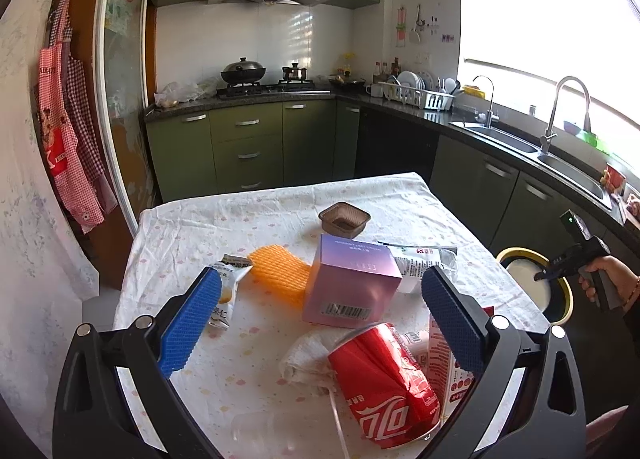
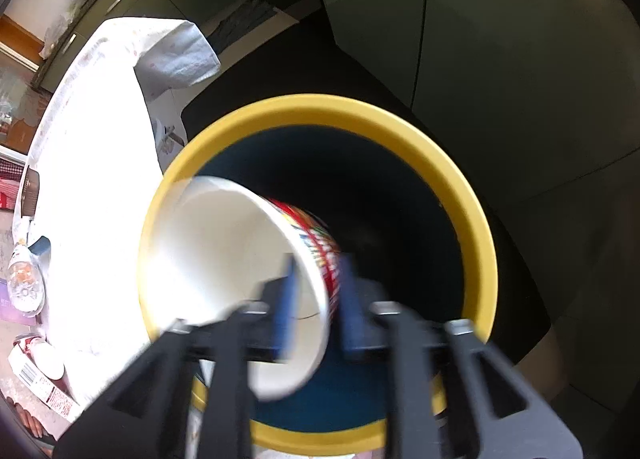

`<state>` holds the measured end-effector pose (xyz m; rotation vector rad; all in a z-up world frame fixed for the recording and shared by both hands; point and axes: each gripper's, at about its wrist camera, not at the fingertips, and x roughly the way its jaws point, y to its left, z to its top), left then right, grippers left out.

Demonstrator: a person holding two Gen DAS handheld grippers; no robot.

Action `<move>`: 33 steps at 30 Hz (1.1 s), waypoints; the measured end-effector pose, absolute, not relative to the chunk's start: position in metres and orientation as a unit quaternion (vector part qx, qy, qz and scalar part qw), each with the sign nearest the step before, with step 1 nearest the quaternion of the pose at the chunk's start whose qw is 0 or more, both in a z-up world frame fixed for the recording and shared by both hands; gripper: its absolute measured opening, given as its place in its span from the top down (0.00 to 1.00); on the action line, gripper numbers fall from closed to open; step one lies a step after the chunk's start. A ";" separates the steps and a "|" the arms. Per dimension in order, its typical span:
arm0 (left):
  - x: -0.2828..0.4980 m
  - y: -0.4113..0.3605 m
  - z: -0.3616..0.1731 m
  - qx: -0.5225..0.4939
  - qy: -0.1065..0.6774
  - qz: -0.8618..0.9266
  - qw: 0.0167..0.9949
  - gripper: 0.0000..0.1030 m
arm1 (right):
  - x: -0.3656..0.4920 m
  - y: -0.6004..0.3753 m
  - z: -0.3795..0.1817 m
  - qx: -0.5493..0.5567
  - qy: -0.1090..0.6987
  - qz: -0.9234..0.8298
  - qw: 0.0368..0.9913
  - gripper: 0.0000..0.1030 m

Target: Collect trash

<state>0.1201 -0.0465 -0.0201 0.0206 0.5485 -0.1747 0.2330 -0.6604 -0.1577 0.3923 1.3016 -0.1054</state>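
My left gripper [image 1: 320, 311] is open above the table [image 1: 260, 211], its blue pads either side of a pink box [image 1: 350, 279]. Near it lie a crushed red cola can [image 1: 384, 383], a crumpled tissue [image 1: 304, 363], an orange foam net [image 1: 280, 271], a snack wrapper [image 1: 226, 291], a white wrapper [image 1: 416, 263] and a brown foil cup [image 1: 344, 219]. My right gripper [image 2: 318, 299] is shut on the rim of a white paper cup [image 2: 224, 259], tilted over the mouth of a yellow-rimmed bin [image 2: 476, 211]. The bin also shows in the left wrist view [image 1: 566, 291], right of the table.
A red-and-white carton [image 1: 444, 355] lies under my left gripper's right finger. Green kitchen cabinets [image 1: 248, 147] stand behind the table and a sink counter [image 1: 520, 147] runs along the right. Aprons [image 1: 68, 131] hang on the left wall.
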 end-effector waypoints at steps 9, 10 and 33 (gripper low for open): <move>0.118 -0.060 -0.022 0.022 0.299 -0.079 0.951 0.04 | 0.195 -0.621 -0.101 0.161 0.561 0.007 0.812 0.55; 0.119 -0.060 -0.024 0.021 0.307 -0.077 0.948 0.04 | 0.192 -0.616 -0.097 0.159 0.559 0.013 0.813 0.55; 0.111 -0.176 -0.063 0.116 0.395 -0.173 0.895 0.16 | 0.159 -0.597 -0.110 0.155 0.544 0.078 0.821 0.50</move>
